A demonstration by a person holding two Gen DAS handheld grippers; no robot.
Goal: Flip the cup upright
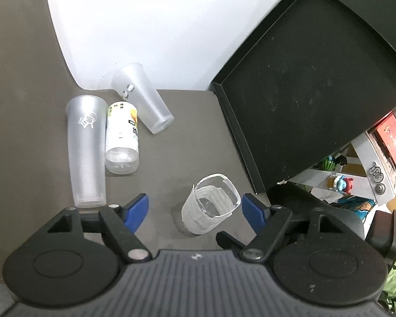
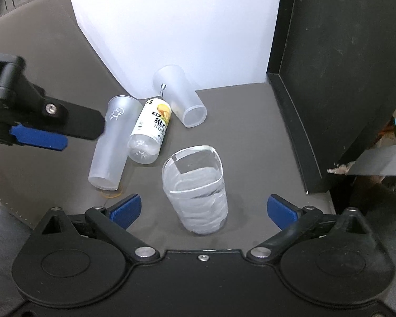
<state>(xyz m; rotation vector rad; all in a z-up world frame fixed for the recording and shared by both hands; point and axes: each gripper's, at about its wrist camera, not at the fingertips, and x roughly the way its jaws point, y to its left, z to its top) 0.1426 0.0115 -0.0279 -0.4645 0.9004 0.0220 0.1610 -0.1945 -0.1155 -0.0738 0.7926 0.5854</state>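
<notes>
1 bottle (image 2: 150, 134), neck apparently hidden behind cups.

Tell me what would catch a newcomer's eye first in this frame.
The clear ribbed cup stands upright, mouth up, on the grey table, in front of the open right hand-held gripper. Behind it, two frosted tumblers and a yellow-labelled bottle lie on their sides. The left hand-held gripper, also open, shows at the left edge of the right wrist view, and a black tray leans at the right.
</notes>
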